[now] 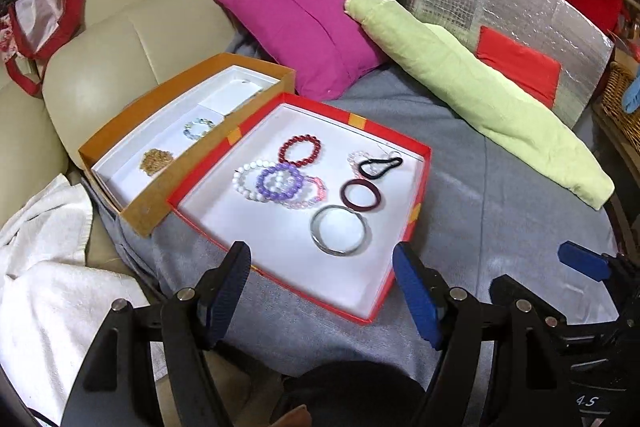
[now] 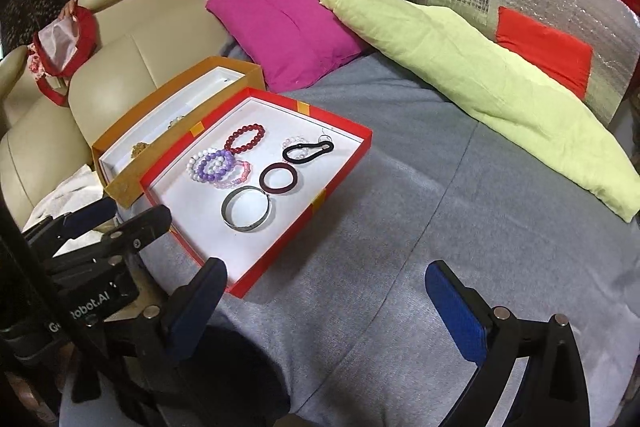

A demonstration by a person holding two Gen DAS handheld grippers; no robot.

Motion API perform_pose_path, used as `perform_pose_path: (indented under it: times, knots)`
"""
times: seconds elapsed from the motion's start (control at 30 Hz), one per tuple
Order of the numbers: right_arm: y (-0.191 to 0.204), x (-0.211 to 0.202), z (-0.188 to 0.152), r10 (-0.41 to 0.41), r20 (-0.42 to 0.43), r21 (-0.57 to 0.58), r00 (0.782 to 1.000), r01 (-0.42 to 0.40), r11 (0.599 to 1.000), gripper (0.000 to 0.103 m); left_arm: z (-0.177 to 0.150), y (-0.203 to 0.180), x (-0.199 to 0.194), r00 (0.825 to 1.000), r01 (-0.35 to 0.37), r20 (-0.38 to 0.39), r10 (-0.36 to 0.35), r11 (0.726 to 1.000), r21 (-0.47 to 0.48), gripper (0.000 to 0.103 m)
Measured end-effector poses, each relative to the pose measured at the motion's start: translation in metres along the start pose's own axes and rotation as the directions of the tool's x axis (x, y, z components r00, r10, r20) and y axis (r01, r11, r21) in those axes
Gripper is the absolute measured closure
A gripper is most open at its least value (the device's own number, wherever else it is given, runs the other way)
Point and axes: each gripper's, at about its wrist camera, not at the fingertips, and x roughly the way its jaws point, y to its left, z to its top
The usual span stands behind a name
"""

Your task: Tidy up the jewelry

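Both grippers, left gripper (image 1: 322, 291) and right gripper (image 2: 326, 301), hang wide and empty, the silver bangle (image 1: 339, 231) lying flat just ahead of the left fingers (image 1: 416, 297).

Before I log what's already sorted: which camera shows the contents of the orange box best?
The left wrist view. It looks down into the orange box, showing a pale beaded bracelet and a gold chain pile. In the right wrist view the box's near wall hides nearly everything inside.
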Motion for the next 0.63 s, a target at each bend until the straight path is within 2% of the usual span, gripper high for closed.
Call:
perform_pose_path:
  times: [0.17, 0.23, 0.3, 0.63]
  knots:
    - [0.002, 0.001, 0.003, -0.027, 0.004, -0.004, 1.000, 0.027, 1.000, 0.002, 0.002, 0.008, -0.001, 1.000, -0.029, 0.009, 0.030, 1.000, -0.005, 0.028]
    - [0.004, 0.003, 0.004, -0.031, -0.002, -0.005, 1.000, 0.031, 1.000, 0.002, 0.003, 0.012, 0.001, 0.999, -0.033, -0.001, 0.033, 0.999, -0.012, 0.021]
    - [0.006, 0.004, 0.005, -0.032, -0.004, -0.012, 0.999, 0.032, 0.999, 0.002, 0.003, 0.015, 0.002, 1.000, -0.027, -0.004, 0.027, 0.999, -0.020, 0.017]
    - [0.008, 0.011, 0.007, -0.048, -0.024, -0.019, 0.999, 0.048, 0.999, 0.002, 0.006, 0.020, 0.011, 0.999, 0.034, -0.024, -0.035, 0.999, -0.028, 0.016]
